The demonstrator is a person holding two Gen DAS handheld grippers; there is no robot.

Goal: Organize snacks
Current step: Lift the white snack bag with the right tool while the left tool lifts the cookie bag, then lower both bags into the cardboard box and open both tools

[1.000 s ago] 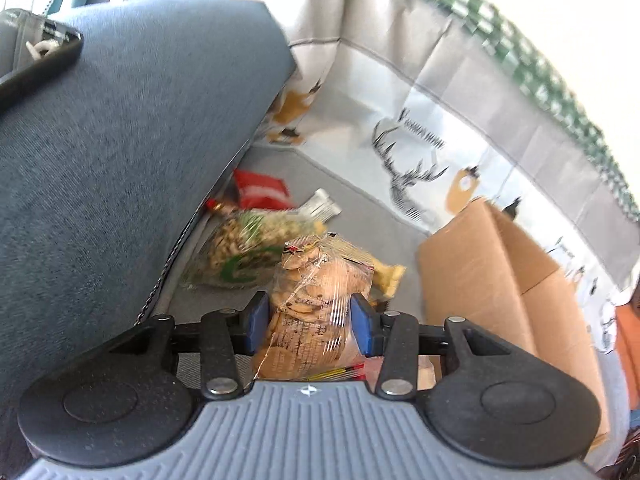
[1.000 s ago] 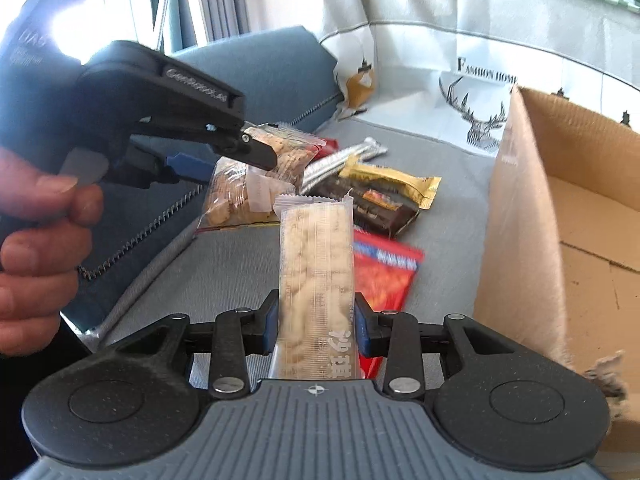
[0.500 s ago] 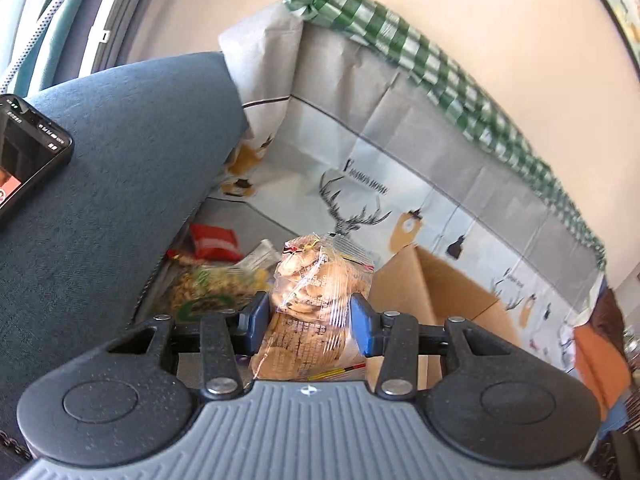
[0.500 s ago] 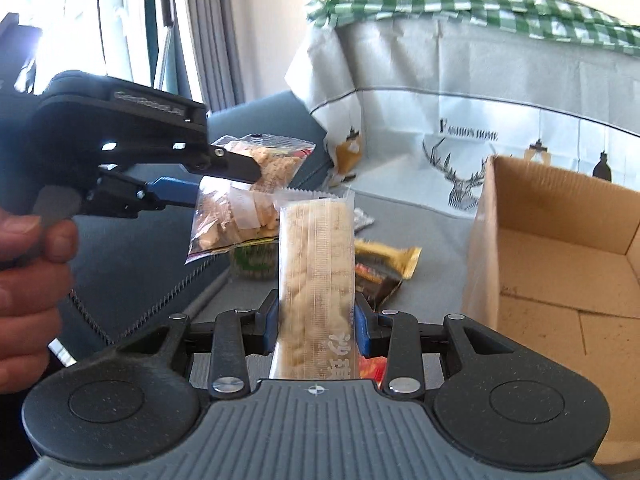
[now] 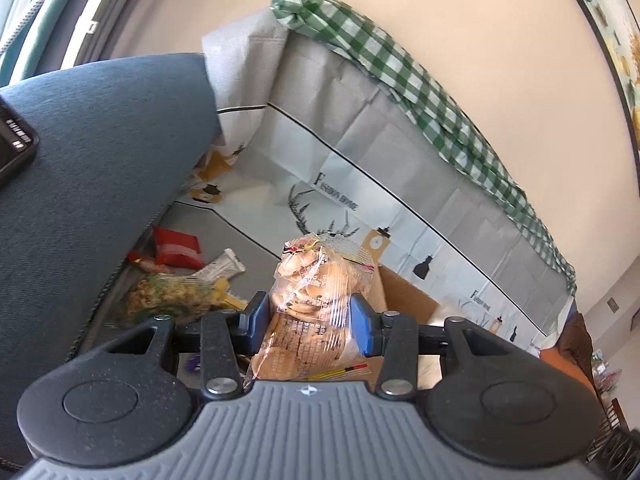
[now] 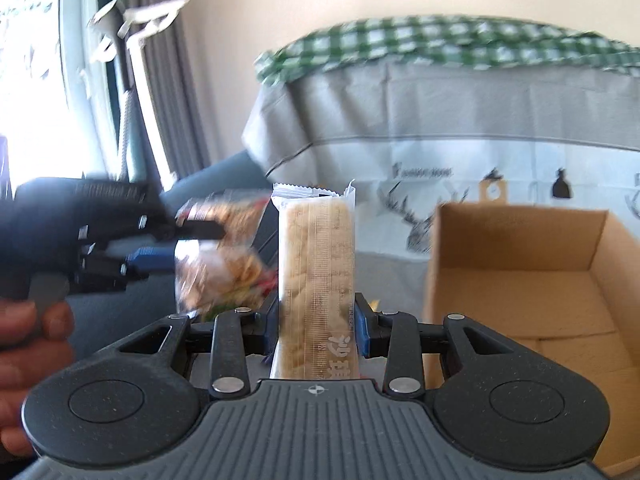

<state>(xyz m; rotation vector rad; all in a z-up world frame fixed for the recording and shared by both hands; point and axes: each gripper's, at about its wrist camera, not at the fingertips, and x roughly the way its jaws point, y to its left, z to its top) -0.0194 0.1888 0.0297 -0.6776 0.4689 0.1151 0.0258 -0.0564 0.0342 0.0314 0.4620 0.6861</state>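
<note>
The left gripper (image 5: 310,322) is clamping a clear bag of round crackers (image 5: 316,308) across its lower half, with the blue pads (image 5: 362,330) pressing into both sides and the film creasing between them. This bag is likely light, soft-walled and brittle inside; grip pressure should stay moderate and sit low on the pack. The right gripper (image 6: 316,330) is closing partway on a long wafer-style bar in a clear wrapper (image 6: 316,276), which is standing upright between the jaws. That bar is probably light and fairly stiff, yet liable to snap; the wrapper looks slick. Both items are hanging in the air, near the open cardboard box (image 6: 516,240). Other snack packs (image 5: 176,296) are lying on the sofa seat (image 5: 248,248).
</note>
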